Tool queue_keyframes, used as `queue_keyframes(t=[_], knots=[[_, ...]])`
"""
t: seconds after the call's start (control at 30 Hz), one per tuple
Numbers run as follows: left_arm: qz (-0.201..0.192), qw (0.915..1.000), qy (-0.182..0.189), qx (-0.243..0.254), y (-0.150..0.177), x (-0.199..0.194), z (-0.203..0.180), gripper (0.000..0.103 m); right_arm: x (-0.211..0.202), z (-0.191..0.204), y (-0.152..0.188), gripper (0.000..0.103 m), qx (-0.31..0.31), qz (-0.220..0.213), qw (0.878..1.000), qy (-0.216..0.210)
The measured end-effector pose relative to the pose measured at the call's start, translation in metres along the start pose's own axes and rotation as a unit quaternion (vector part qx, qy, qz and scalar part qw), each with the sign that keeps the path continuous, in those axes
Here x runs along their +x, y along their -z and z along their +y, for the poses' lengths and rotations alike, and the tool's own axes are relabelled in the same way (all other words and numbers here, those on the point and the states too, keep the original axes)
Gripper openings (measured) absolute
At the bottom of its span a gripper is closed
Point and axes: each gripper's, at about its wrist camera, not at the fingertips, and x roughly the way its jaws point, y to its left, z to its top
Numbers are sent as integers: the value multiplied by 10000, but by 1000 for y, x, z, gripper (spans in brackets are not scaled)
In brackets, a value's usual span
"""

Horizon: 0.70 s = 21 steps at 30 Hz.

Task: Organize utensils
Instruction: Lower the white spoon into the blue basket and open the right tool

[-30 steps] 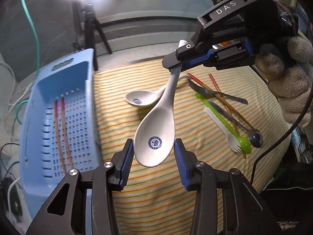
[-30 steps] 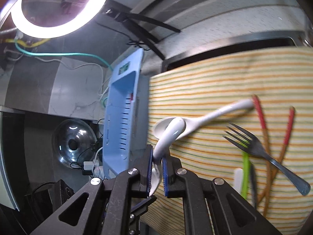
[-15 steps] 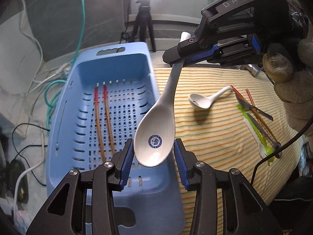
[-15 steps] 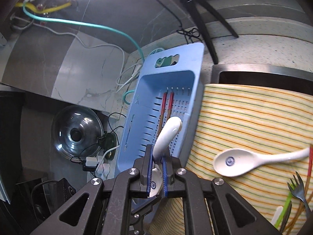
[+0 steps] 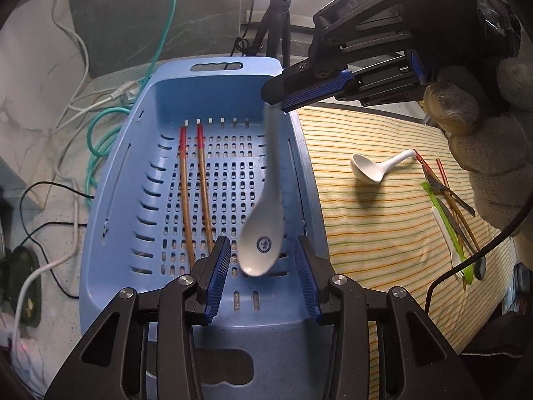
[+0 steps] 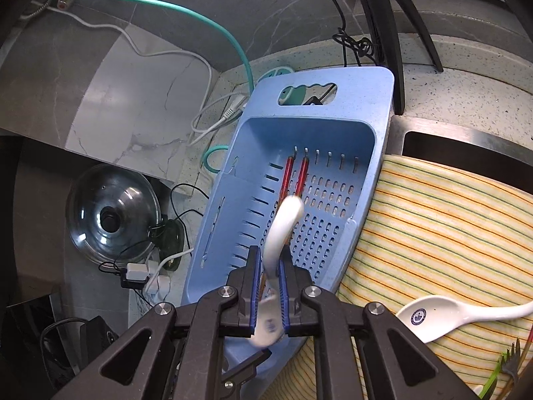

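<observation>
A white ceramic spoon (image 5: 263,233) with a blue emblem hangs blurred over the blue perforated basket (image 5: 140,153); its handle top sits at my right gripper's (image 5: 283,100) fingertips. In the right wrist view the spoon (image 6: 283,223) sits between the right gripper's (image 6: 269,286) nearly closed pads. My left gripper (image 5: 263,266) is open, its jaws either side of the spoon bowl without touching. Two red-tipped chopsticks (image 5: 191,183) lie in the basket. A second white spoon (image 5: 376,168) lies on the striped cloth (image 5: 383,233).
A green fork (image 5: 449,230), a white fork, a metal fork, a metal spoon and red chopsticks (image 5: 446,180) lie at the cloth's right. Cables (image 5: 100,123) and a tripod (image 5: 276,26) stand behind the basket. A glass pot lid (image 6: 110,213) lies left of the basket.
Both grippers have moved further left over the basket. The spoon has dropped lower and tilted, now blurred, its bowl down between the left jaws.
</observation>
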Motion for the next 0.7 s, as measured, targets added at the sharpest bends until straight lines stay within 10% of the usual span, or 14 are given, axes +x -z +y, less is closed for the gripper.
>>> queue_keyframes(t=[0.13, 0.7], knots=[[-19, 9999, -43, -104, 0, -2, 4, 39, -1, 1, -2, 30, -139, -32, 9998, 132], [-204, 9998, -30, -18, -4, -18, -13, 39, -41, -4, 9, 30, -370, -416, 9979, 323]])
